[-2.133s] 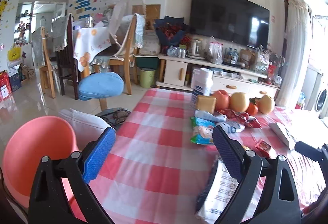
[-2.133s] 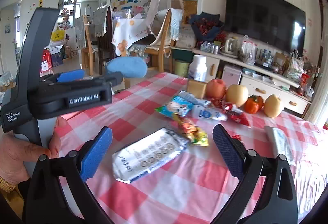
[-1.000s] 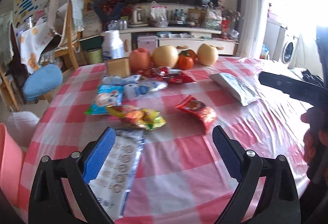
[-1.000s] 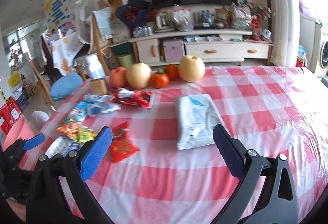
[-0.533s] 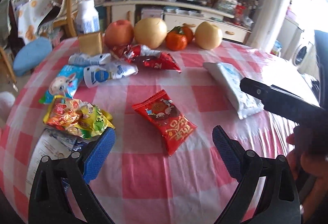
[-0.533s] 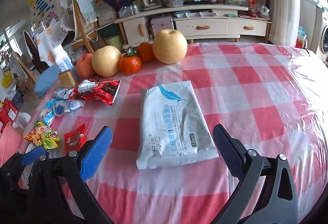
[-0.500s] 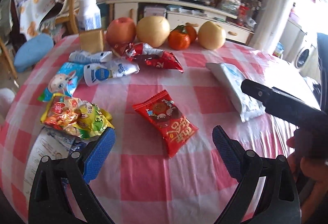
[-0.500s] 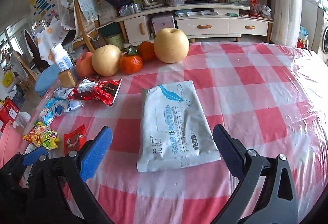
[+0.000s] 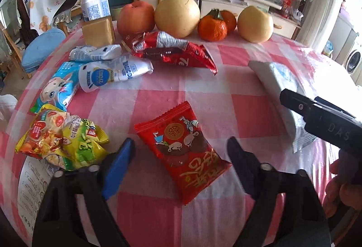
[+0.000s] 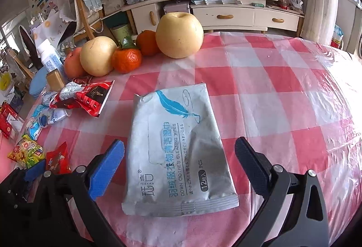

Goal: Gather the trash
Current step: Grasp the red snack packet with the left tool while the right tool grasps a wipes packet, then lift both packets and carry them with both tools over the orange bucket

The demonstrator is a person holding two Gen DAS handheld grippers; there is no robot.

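The left gripper is being held over the red snack packet, which is lying toward the near edge of the checked table; its jaws have just been closing but are not yet touching the packet between them. The right gripper is being held with jaws released, straddling the grey wipes pack near the table's middle.

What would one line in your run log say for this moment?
left tool: jaws closing round red snack packet, not gripping | right tool: open, straddling wipes pack | nothing lifted
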